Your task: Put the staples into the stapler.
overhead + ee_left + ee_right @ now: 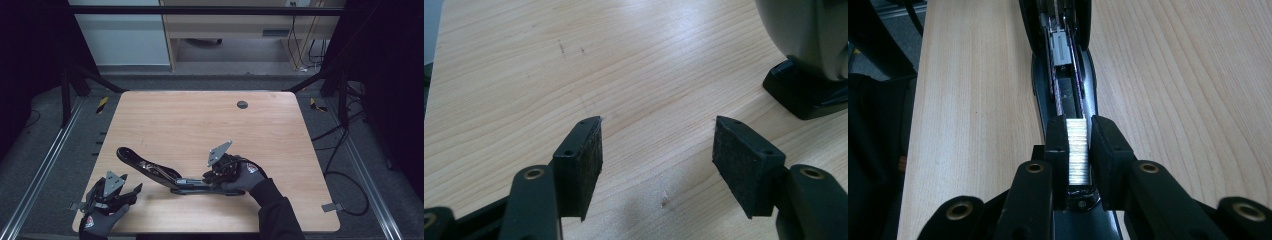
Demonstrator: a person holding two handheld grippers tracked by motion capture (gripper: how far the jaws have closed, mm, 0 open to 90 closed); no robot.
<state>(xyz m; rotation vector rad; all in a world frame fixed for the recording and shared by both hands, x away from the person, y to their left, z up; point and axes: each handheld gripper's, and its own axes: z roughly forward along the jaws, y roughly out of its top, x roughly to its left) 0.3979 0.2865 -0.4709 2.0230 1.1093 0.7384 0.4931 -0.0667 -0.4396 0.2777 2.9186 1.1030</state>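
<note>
1. The right gripper [1079,150] has its two jaws drawn in narrow on a strip of staples [1078,150]; the pads press on both long sides of the silvery strip.
2. Right under those fingertips and running on ahead of them lies the open stapler [1065,75], its loading channel facing up, so the staples sit between the jaws just over the near end of that channel.
3. In the high view the right gripper [212,176] meets the stapler [165,174] at its low front part, while the stapler's lifted top arm reaches away from the fingers toward the left hand's side.
4. The left gripper [656,150] has its jaws standing wide, with nothing between the pads but bare table [524,75].
5. Ahead of the left fingertips and off to their right in the left gripper view, a dark end of the stapler [804,95] rests on the wood, apart from the jaws.
6. In the high view the left gripper [131,192] sits near the table's front edge, just beside the stapler and not touching it.
</note>
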